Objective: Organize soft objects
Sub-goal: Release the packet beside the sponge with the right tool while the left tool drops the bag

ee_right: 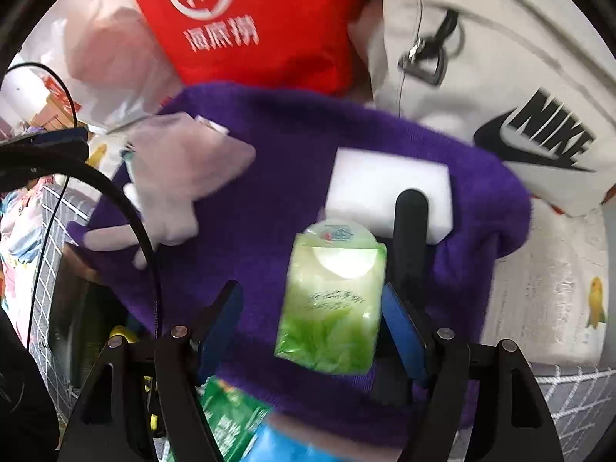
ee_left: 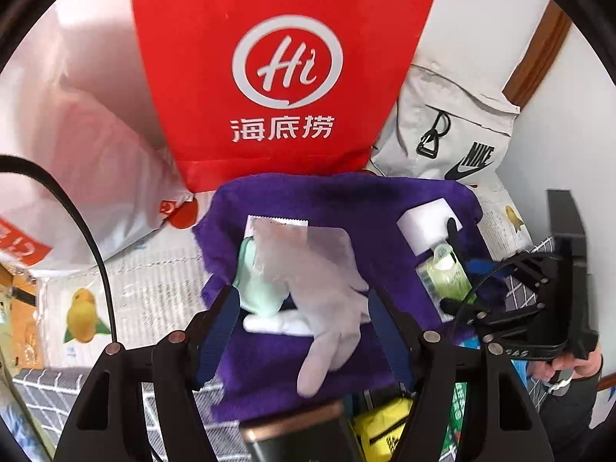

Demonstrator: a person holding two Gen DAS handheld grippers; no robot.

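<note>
Right tool [ee_right: 312, 327] straddles tissue pack [ee_right: 333, 300], pads apart.

A purple towel [ee_left: 338, 200] carries a pale grey glove [ee_left: 323, 292], white sponge [ee_right: 385, 188] and green tissue pack [ee_right: 331, 300], backed by a red bag [ee_left: 285, 69] with white logo and a white bag [ee_right: 500, 77] with black lettering.
</note>
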